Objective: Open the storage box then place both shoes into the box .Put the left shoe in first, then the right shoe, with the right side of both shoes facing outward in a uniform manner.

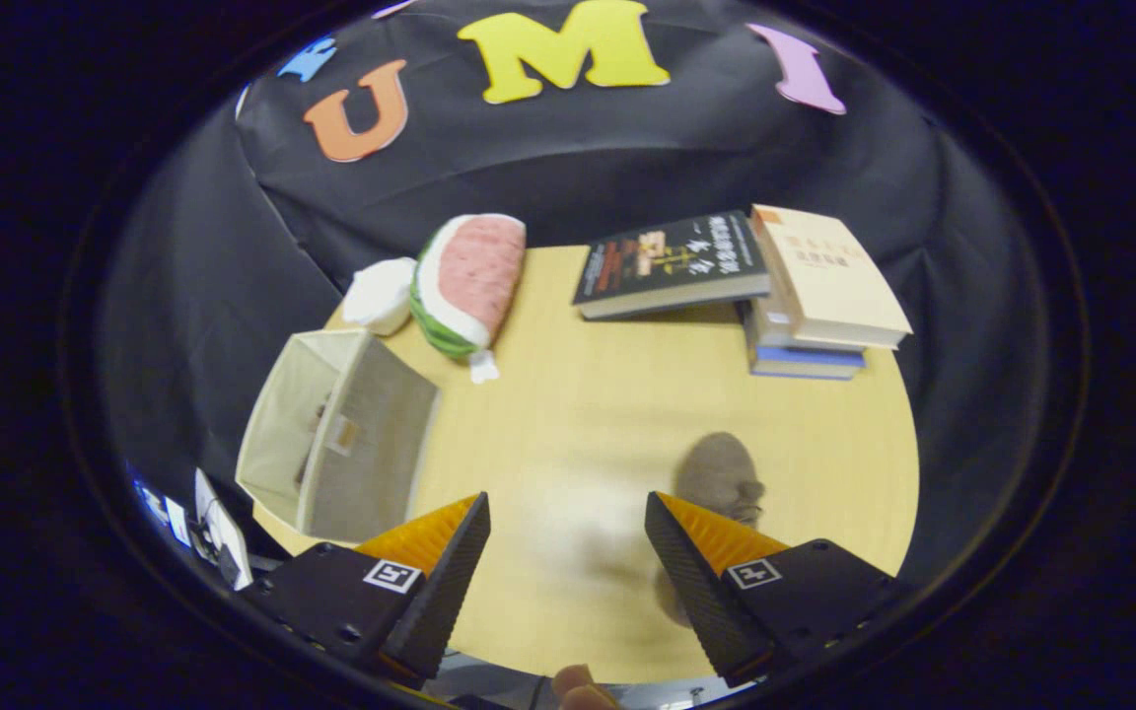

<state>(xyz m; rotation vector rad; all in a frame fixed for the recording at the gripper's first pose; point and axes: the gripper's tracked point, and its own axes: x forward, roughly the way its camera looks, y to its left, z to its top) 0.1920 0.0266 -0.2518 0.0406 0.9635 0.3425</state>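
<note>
Between the spread fingers of the tongs (566, 513) lies only bare wood of the desk (588, 414); the tongs are released and grasp nothing. Just ahead of the right finger, and partly hidden behind it, sits a grey-brown shoe (719, 478), blurred, so which of the pair it is cannot be told. A fingertip of the person's hand (580, 688) shows at the near edge of the desk, beneath the tongs. Beyond the left finger, near the desk's left edge, stands the storage box (336, 449), a pale fabric cube lying tipped on its side with its open mouth facing the camera; something small shows inside but is too dim to identify. Further out, past the box, a watermelon-slice plush (464, 281) rests on the desk with a white soft object (381, 293) touching its left side. Across the far right of the desk lie several books (805, 296): a dark-covered one beside a stack topped by a cream-covered one. Black cloth closes the booth behind everything.
</note>
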